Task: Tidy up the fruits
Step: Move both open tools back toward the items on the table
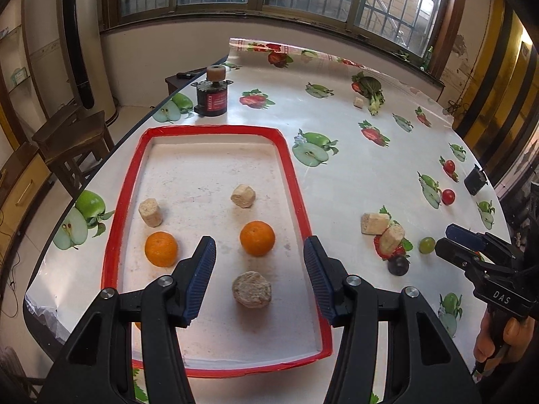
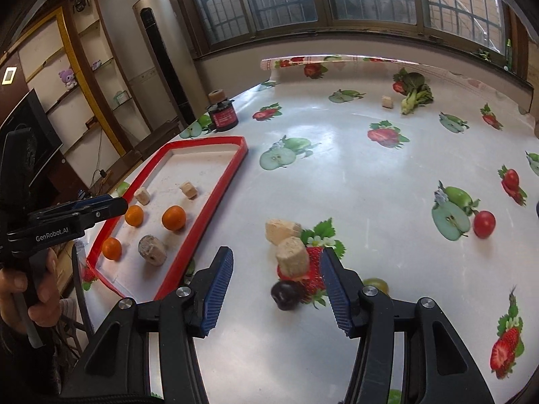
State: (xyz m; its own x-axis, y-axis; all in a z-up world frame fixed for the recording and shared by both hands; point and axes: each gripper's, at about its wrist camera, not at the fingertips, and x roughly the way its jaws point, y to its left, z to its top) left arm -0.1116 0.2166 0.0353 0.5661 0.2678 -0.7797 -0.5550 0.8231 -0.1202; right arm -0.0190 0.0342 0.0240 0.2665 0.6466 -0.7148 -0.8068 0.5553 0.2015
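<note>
Inside the red tray [image 1: 296, 202] on the desk [image 1: 353, 175] lie oranges [image 1: 257, 238] and pale chunks [image 1: 251, 289]; the left tongs [image 1: 259, 266] hang over the tray with jaws apart, holding nothing. Right of the tray, the right tongs [image 2: 276, 282], also apart and empty, flank a dark plum [image 2: 286, 294] and a pale cylinder [image 2: 292, 261]. A green grape [image 1: 426, 245] lies just beyond the plum, cherry tomatoes [image 1: 448, 196] farther right of the tray.
</note>
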